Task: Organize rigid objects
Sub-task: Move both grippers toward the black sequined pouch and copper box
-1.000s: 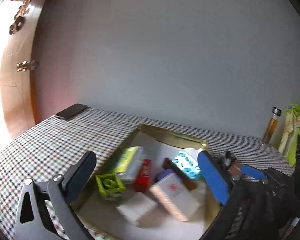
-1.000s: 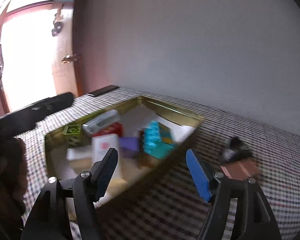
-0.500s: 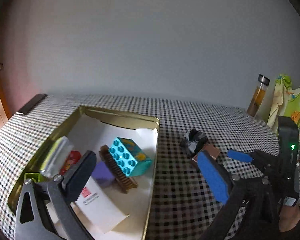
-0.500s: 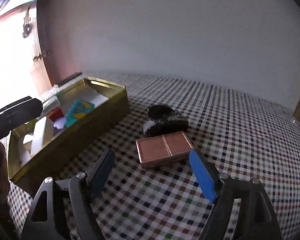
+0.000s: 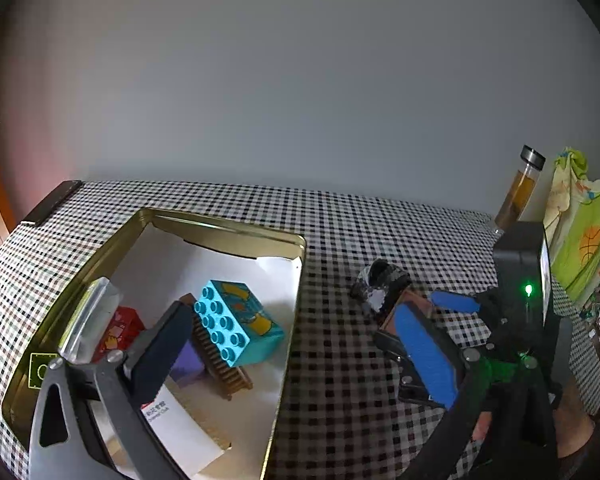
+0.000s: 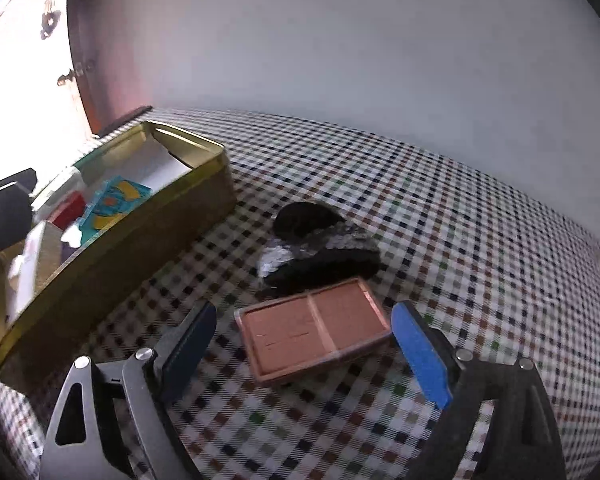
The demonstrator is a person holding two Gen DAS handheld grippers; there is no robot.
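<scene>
A flat brown rectangular case [image 6: 314, 330] lies on the checked tablecloth, with a black and grey object [image 6: 320, 246] just behind it. My right gripper [image 6: 304, 342] is open, its fingers on either side of the case, low over the cloth. The gold tin [image 5: 224, 226] holds a teal brick [image 5: 238, 326], a brown comb, a purple block, a red box, a white box and a green brick. My left gripper [image 5: 296, 346] is open and empty above the tin's right rim. The right gripper and the case [image 5: 410, 300] also show in the left wrist view.
A bottle of amber liquid [image 5: 520, 190] and a yellow-green bag [image 5: 580, 224] stand at the back right by the wall. A dark phone [image 5: 52, 202] lies at the table's far left corner. A wooden door [image 6: 32, 60] is to the left.
My right gripper has moved from the tin over to the brown case and lowered around it. My left gripper has swung right, from over the tin's middle toward its right rim.
</scene>
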